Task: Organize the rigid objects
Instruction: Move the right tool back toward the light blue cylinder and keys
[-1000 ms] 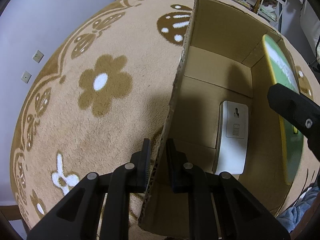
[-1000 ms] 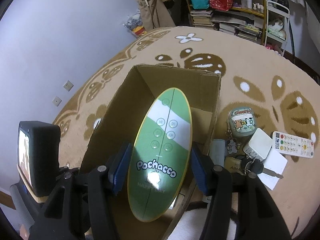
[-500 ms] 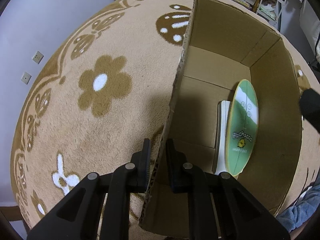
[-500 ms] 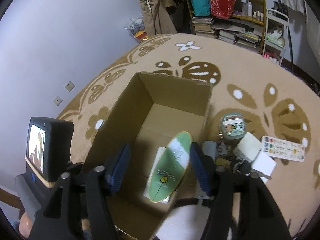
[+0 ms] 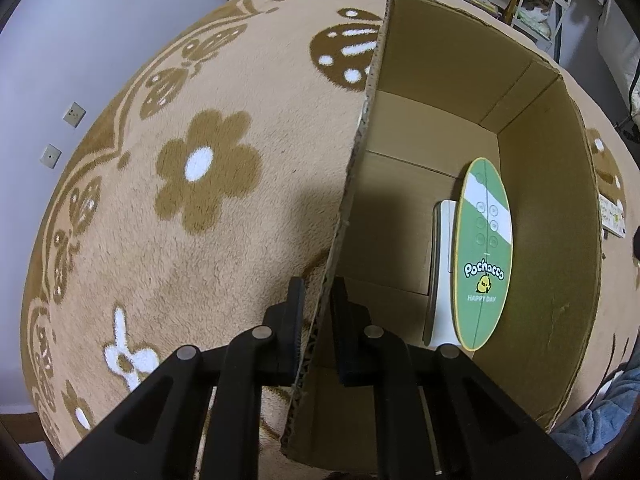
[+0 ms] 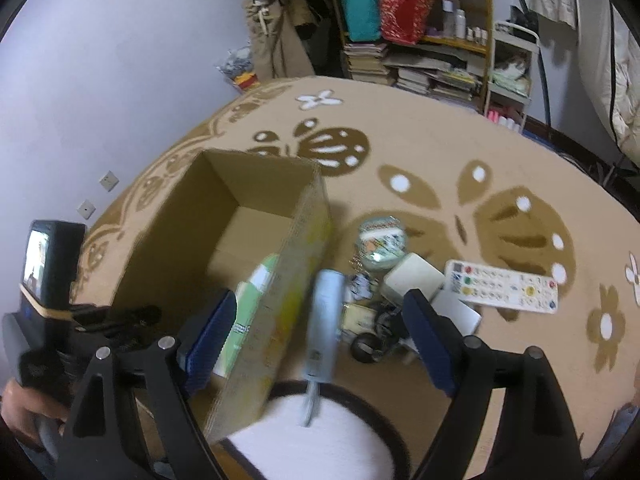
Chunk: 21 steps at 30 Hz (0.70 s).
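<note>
An open cardboard box (image 5: 448,92) stands on the patterned rug. My left gripper (image 5: 318,304) is shut on the box's near left wall, one finger outside and one inside. A green oval Pochacco board (image 5: 484,256) lies inside on a white flat device (image 5: 442,272), next to the right wall. My right gripper (image 6: 320,336) hovers over the box's right wall (image 6: 296,264), its jaws opening with nothing held between them. Below it a pale blue tube (image 6: 326,312) lies on the rug beside the box. The green board (image 6: 256,292) shows inside the box.
Right of the box lie a round cartoon case (image 6: 380,244), a white square block (image 6: 412,280), a remote (image 6: 504,290), keys (image 6: 372,344) and a white card (image 6: 460,316). Crowded shelves (image 6: 420,40) stand at the back. A hand (image 6: 24,404) holds the left gripper's handle.
The right gripper let go of the green oval board, which dropped into the box onto the white device. Its jaws widened and it swung right toward the items beside the box. The left gripper stayed put.
</note>
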### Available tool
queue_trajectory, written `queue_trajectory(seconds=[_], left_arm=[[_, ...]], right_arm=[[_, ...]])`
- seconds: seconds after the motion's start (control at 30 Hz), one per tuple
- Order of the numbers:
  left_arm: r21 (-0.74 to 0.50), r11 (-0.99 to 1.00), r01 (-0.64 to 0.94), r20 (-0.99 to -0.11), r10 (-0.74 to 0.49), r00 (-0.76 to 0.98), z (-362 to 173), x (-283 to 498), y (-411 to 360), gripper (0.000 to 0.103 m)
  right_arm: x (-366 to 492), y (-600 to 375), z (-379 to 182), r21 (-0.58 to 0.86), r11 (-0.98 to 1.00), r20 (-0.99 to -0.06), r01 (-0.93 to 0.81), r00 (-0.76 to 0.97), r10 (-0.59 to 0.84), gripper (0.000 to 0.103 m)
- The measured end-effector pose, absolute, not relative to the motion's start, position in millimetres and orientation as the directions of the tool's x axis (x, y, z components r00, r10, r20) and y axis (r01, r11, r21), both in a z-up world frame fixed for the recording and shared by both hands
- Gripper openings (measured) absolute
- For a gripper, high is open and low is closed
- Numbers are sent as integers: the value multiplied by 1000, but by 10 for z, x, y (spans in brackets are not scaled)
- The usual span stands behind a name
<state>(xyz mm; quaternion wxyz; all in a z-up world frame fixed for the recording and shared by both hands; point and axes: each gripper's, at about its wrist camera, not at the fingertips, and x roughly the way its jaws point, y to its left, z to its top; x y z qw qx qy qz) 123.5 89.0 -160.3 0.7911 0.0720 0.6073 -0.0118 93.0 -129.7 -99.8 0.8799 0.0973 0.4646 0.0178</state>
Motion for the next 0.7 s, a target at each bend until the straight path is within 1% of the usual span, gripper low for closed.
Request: queue_trajectory(seconds=[0.1,0.23,0.47,0.6,0.7], left_arm=[[105,989,108,-962,74,262,-1607,1235,884,13],[105,989,108,-963,73,261,-1607,1234,879,13],[107,988,110,-962,75,261,-1610,1233,879,13],[101,989,105,-963,71,259,-1615,1227,884,13],[91,991,96,-965,64,255,-1618,1229,899,13]], right_arm=[[911,-1372,-1073,188,979,-821,84,560,110,90],[904,-1596,-1264,203,966,-835,160,543,86,90],[938,-1801,-1418,223,949,-841,223,536,71,90],[975,-1887,-1529,249,938,-847,241,523,91,90],[1003,-1943,-1642,322,916,-848,241,504,166,90]])
